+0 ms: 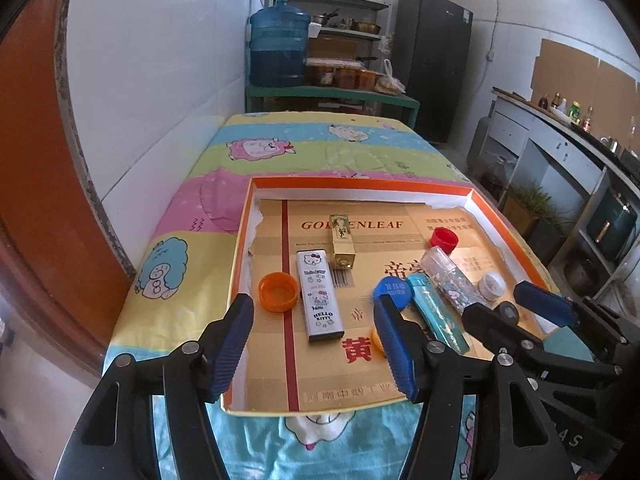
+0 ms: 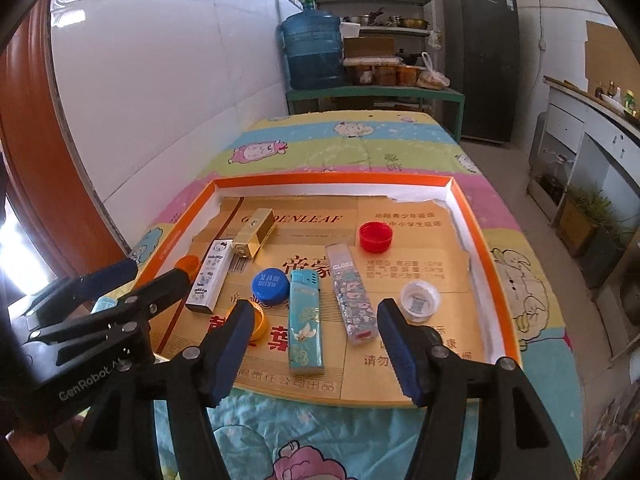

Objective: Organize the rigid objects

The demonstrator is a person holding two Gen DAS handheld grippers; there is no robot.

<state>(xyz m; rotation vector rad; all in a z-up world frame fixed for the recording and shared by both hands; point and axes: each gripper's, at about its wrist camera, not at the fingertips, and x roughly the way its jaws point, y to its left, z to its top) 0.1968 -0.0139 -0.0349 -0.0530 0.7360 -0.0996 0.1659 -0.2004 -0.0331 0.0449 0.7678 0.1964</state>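
An orange-rimmed box lid (image 1: pixel 362 179) (image 2: pixel 332 178) lies on the table. In it lie a white Hello Kitty lighter (image 1: pixel 319 295) (image 2: pixel 211 276), a gold lipstick (image 1: pixel 341 245) (image 2: pixel 254 236), a teal lighter (image 1: pixel 438 312) (image 2: pixel 305 326), a glitter gloss tube (image 1: pixel 452 276) (image 2: pixel 351 296), and orange (image 1: pixel 278 291), blue (image 2: pixel 270 283), red (image 2: pixel 375 236), white (image 2: pixel 420 302) and yellow (image 2: pixel 258 320) caps. My left gripper (image 1: pixel 316 354) is open above the lid's near left. My right gripper (image 2: pixel 316 352) is open above the near edge, over the teal lighter.
A cartoon-print cloth (image 1: pixel 320 148) covers the table. A white wall runs along the left. A blue water jug (image 1: pixel 279 48), shelves and a dark fridge (image 1: pixel 436 64) stand beyond the far end. A counter (image 1: pixel 568 148) runs along the right.
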